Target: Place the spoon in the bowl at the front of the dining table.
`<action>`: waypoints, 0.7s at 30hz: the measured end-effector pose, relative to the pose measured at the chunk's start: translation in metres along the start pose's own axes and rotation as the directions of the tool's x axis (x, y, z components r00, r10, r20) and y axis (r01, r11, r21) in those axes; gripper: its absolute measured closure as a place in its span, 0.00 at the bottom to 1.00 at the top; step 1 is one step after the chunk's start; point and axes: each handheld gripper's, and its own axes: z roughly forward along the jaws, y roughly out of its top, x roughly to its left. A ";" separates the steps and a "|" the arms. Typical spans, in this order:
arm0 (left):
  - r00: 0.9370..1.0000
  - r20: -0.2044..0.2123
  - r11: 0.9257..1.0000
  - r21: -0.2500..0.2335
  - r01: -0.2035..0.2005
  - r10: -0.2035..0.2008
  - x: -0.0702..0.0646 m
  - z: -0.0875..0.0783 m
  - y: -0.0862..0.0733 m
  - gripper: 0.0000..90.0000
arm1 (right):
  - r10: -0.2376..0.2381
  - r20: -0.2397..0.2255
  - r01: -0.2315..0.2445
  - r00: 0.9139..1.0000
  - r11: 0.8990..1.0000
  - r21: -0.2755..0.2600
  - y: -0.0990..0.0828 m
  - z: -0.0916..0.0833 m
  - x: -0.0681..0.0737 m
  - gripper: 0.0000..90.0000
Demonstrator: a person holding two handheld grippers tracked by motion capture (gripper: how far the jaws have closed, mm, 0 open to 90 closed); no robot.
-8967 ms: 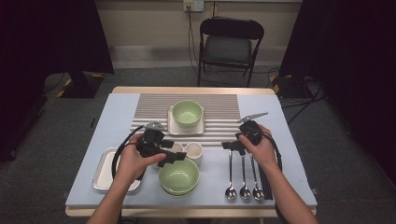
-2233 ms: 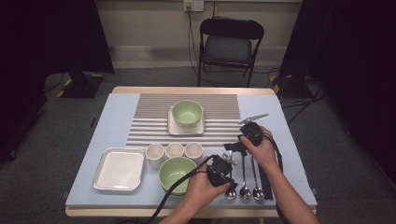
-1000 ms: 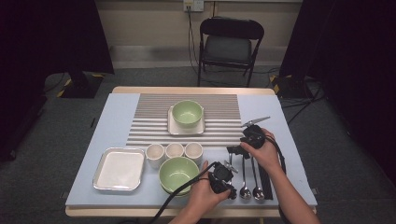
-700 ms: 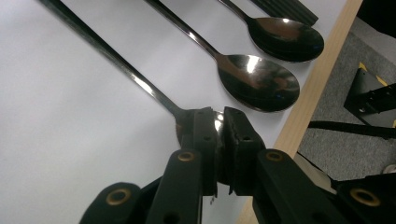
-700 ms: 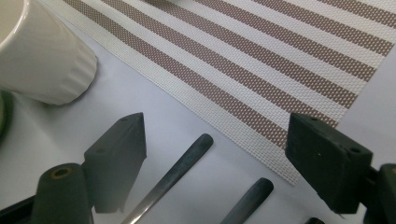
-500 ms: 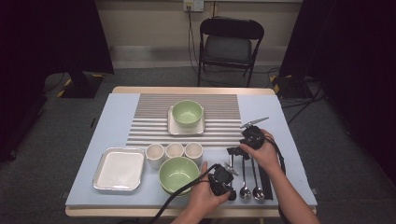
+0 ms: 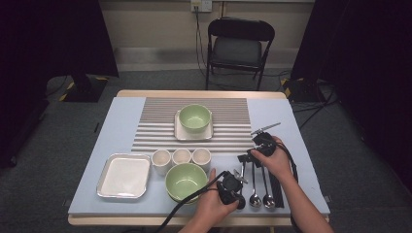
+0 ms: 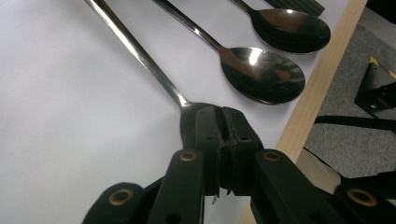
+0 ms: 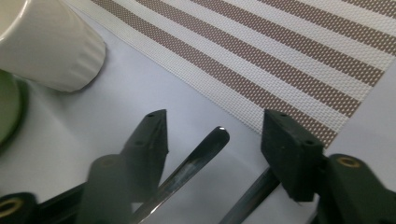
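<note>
Though half-hidden, shiny (apparently steel) spoon (image 8: 140, 53).

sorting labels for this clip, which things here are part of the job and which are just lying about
In the job:
- left gripper, shut on the leftmost spoon
- right gripper, jaws just closing around that spoon's handle end

Lying about:
- two other spoons
- green bowls
- three cups
- tray

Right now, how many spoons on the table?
3, side by side at the near right edge. Left spoon: bowl clamped in the left gripper. Middle spoon and right spoon lie free. Others may be hidden under the hands.
</note>
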 end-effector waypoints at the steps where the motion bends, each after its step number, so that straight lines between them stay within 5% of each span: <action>1: 1.000 0.000 1.000 -0.001 0.000 0.000 0.000 0.000 0.000 0.95 | 0.004 -0.009 -0.004 1.000 1.000 0.000 0.000 0.000 0.000 0.53; 17: 0.999 -0.044 1.000 0.018 -0.017 0.017 0.000 -0.003 -0.001 0.96 | 0.027 -0.029 -0.027 0.999 1.000 0.000 -0.003 -0.009 -0.007 0.86; 21: 0.998 -0.051 1.000 0.018 -0.021 0.022 0.000 -0.003 -0.001 0.97 | 0.037 -0.034 -0.038 0.999 0.999 -0.003 -0.005 -0.010 -0.010 0.87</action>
